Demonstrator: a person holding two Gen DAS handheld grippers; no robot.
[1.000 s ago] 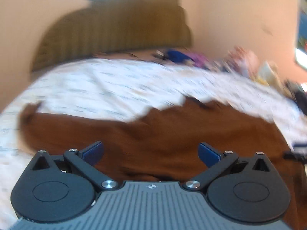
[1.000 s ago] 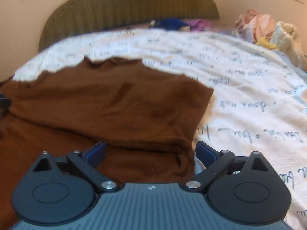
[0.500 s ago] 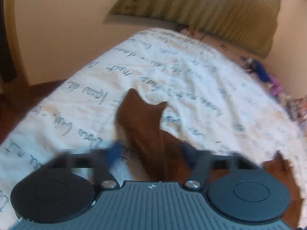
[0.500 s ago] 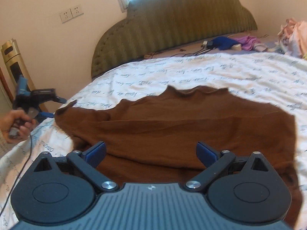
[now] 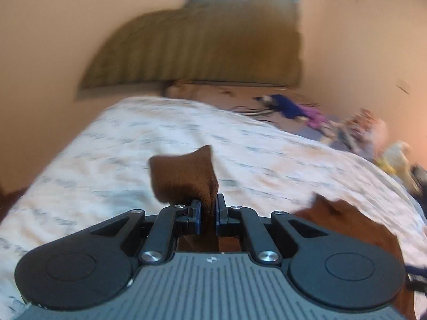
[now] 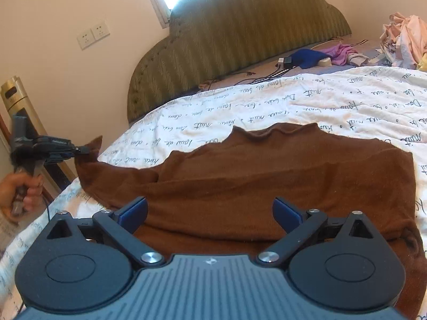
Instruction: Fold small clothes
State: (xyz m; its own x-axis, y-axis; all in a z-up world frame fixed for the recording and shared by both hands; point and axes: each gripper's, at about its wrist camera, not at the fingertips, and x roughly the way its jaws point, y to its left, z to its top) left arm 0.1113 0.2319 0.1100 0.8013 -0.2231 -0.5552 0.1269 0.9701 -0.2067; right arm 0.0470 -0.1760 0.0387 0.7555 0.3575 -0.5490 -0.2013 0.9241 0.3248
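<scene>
A brown knit sweater lies spread across a bed, on a white quilt printed with black handwriting. One sleeve stretches out to the left edge of the bed, where the left gripper has its jaws clamped together on the cuff; in the left wrist view, which is blurred, the brown cuff stands up from between the closed jaws of that gripper. A hand holds its handle beside the bed. The right gripper hovers low over the near edge of the sweater's body, its jaws wide apart and holding nothing. Behind the bed stands a green ribbed headboard against a cream wall, with a blue garment, a purple garment and a heap of pale clothes at the far right
</scene>
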